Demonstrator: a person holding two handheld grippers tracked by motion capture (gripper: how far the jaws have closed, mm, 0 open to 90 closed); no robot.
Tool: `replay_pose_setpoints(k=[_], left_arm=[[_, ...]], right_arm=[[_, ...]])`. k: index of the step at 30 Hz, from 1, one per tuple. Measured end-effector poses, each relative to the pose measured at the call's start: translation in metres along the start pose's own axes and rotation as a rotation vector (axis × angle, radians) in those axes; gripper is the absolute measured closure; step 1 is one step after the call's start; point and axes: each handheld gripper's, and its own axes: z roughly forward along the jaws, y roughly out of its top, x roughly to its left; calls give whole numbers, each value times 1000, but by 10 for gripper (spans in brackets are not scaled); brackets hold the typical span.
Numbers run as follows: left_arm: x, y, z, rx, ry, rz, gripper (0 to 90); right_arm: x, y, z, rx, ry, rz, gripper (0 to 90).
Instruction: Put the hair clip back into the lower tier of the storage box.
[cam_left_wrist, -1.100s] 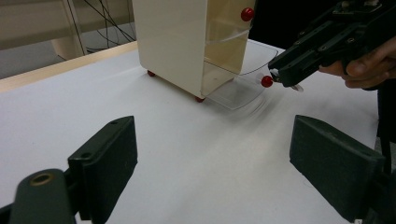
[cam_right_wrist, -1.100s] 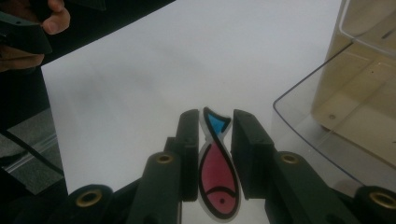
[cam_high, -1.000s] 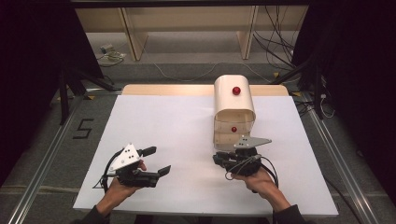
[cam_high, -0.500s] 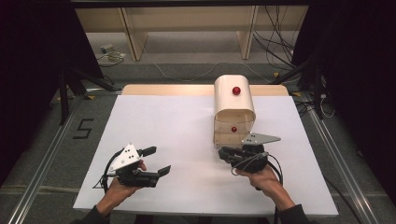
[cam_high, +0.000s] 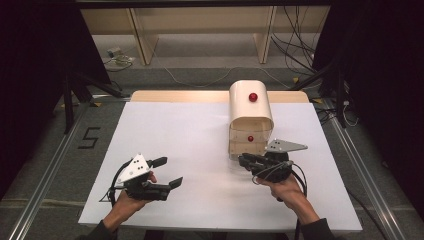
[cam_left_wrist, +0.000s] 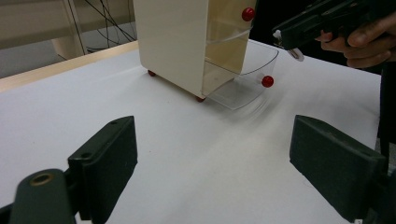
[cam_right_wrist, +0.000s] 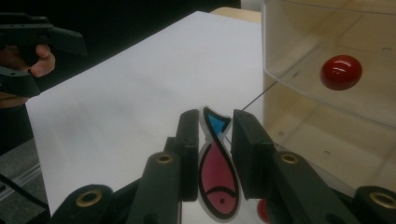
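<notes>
1. since a second ago the right hand-held gripper has drifted a little to the right along the front of the cabinet, while the left one has kept its place.
2. nearest the person, the left hand-held gripper rests low over the white desk with its jaws spread wide and nothing between them; it looks parked clear so the other hand has room.
3. the right hand-held gripper is clamped narrow on a flat fish cutout, red body and blue tail, held on edge with the tail pointing ahead, probably so it can slip into a drawer.
4. just beyond it, the clear lower drawer with its red knob stands pulled out of the cream cabinet, open to receive the fish.
5. farther up, the upper drawer with its own red knob sits shut.
</notes>
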Motion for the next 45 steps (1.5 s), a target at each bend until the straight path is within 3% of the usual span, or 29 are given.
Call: replay_pose_setpoints(k=[20, 45], left_arm=[[1, -1, 1, 7, 1, 3, 148], [1, -1, 1, 9, 1, 3, 148]], right_arm=[[-12, 4, -3, -30, -52, 40, 734], [-23, 4, 8, 3, -120, 72, 734]])
